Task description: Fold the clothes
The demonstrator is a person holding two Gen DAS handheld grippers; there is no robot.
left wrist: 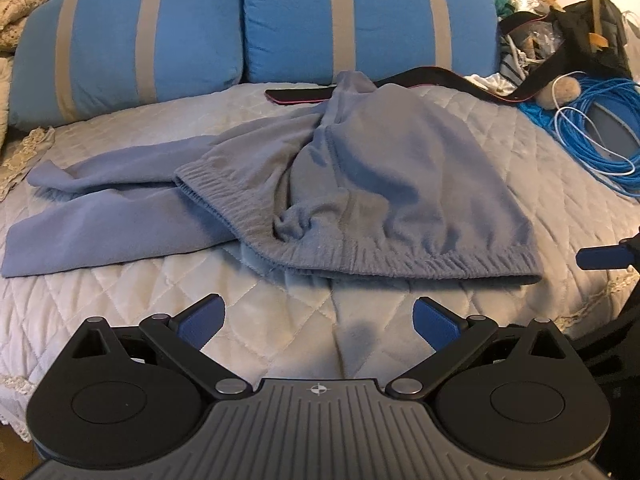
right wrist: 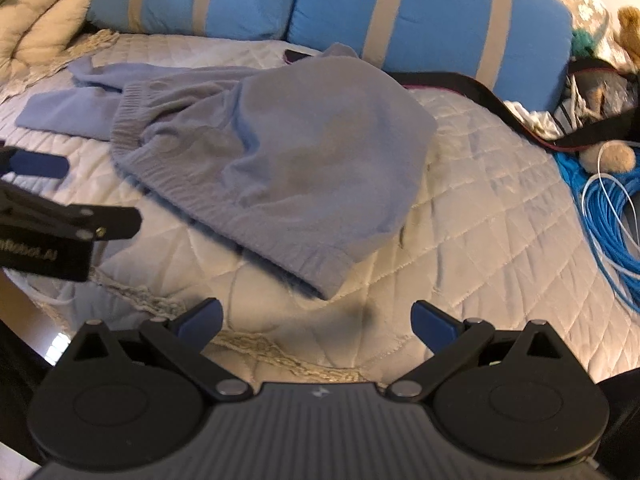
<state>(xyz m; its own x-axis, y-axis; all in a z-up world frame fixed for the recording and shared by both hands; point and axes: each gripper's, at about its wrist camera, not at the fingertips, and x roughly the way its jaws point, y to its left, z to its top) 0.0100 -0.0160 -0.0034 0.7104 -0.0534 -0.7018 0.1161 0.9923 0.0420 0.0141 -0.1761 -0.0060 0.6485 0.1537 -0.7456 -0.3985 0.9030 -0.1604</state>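
Quilted bed [left wrist: 280,332] with two blue striped pillows [left wrist: 360,20] at the back – on it lie grey-blue sweatpants [left wrist: 380,184], rumpled, the waistband nearest, the legs trailing off to the left. Nothing looks folded yet, so I judge the whole job is still ahead. Left gripper [left wrist: 319,322] and right gripper [right wrist: 317,324] hover just short of the waistband – fingers spread wide, holding nothing

pants [left wrist: 360,168]: grey-blue, plain
quilt [left wrist: 500,216]: off-white, diamond stitch
pillows [left wrist: 372,16]: blue w/ tan stripes
cable [left wrist: 600,120]: bright blue
strap [left wrist: 440,76]: black, pink edge
pads [left wrist: 434,322]: dark blue
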